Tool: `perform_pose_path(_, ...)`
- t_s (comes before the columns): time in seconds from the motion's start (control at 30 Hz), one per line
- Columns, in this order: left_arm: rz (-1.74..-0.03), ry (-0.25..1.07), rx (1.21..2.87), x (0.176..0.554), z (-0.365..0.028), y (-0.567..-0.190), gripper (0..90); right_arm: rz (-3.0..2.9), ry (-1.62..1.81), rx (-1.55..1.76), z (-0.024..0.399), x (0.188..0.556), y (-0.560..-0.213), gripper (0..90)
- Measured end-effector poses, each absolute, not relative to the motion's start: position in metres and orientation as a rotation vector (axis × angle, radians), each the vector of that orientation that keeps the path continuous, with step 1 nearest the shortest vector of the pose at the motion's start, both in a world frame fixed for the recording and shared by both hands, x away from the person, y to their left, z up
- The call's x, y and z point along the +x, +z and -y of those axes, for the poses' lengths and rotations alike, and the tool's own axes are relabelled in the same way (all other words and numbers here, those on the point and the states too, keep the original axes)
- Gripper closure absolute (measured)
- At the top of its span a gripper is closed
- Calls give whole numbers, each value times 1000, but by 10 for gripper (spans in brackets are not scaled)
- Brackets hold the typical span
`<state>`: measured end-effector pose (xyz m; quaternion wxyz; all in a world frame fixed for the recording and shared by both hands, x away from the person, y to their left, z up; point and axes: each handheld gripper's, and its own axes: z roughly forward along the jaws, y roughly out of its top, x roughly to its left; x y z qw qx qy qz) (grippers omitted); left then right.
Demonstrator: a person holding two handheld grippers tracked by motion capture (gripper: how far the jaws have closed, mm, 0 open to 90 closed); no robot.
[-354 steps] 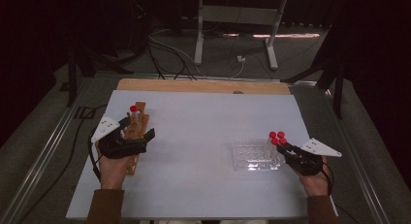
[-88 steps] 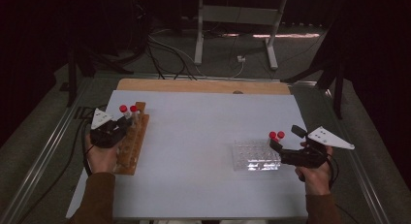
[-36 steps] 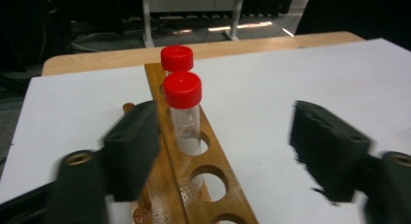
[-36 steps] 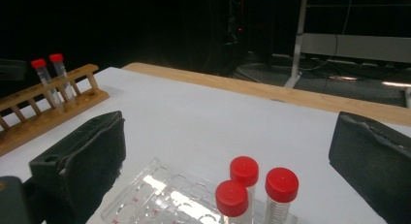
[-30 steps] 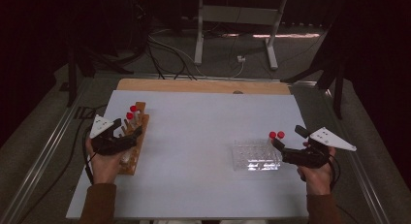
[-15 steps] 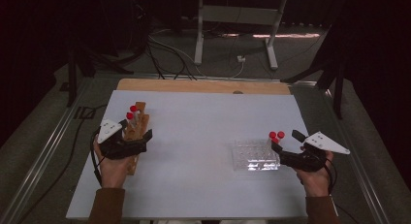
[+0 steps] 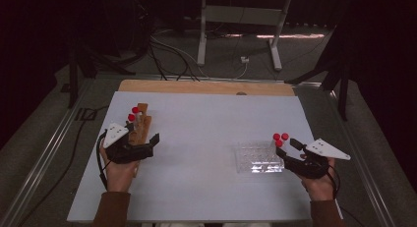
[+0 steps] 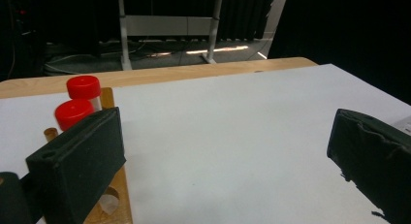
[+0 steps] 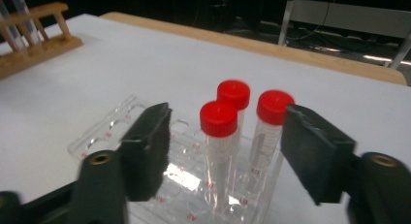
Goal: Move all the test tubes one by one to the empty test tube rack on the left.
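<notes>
Closing: right gripper [image 9: 223, 151] jaws have been narrowing around nearest red-capped tube [image 9: 219, 146], not yet clamped.
Axis: tube upright in clear rack [image 9: 111, 132].
Left gripper [image 8: 218, 161]: released, empty.

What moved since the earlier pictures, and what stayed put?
The left gripper slid off the wooden rack toward the table's middle, jaws wide and empty. The right gripper has just been closing around the red-capped tubes in the clear rack, not yet pressing. Both racks and all tubes stayed put.
</notes>
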<state>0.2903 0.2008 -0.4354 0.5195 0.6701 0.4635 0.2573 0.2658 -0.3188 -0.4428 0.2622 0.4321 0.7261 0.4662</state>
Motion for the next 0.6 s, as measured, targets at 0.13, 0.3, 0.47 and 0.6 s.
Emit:
perform_pose_path(0.13,-1102,616,1604,289,-200,-434,8,-1991,1245,1156,317,267,-446,480)
perform_pose_path(0.3,-1105,617,1601,289,-201,-433,8,-2003,1240,1163,317,269,-450,556)
perform_pose_path(0.47,-1103,614,1594,289,-201,-433,8,-2013,1227,1182,317,275,-458,616)
perform_pose_path(0.6,-1103,613,1595,289,-201,-433,8,-2021,1229,1190,316,279,-463,656)
